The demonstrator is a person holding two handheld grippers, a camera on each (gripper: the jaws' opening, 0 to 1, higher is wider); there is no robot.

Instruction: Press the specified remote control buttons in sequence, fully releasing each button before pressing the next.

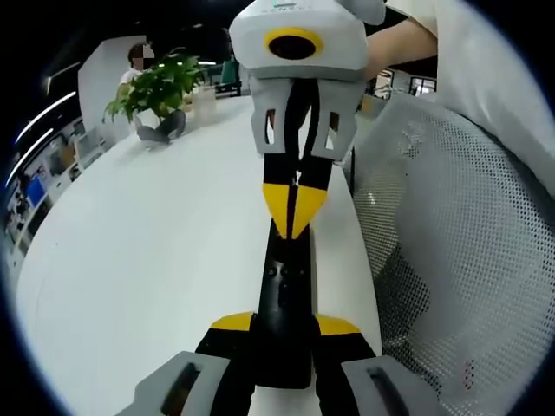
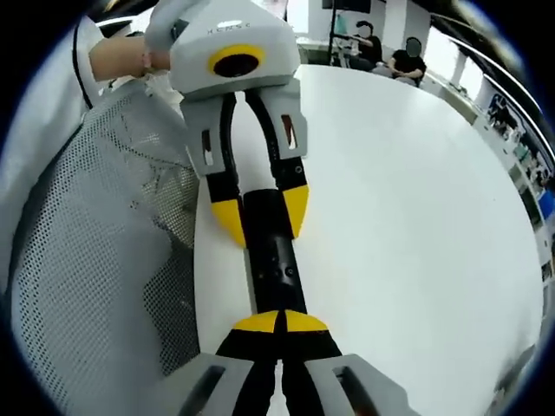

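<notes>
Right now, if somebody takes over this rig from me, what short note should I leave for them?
Left claw: shut on the black remote, gripping its two long sides, near the edge of the white table.
Right claw: shut, tips together, set on the remote's button face; whether it is pressing cannot be told.
Done: the remote is gripped and steadied. Which buttons are pressed so far cannot be told.
Left: finish the button sequence, lifting off fully between presses.

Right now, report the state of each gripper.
Left gripper: shut on the black remote.
Right gripper: shut, tips on the remote's top face.
</notes>
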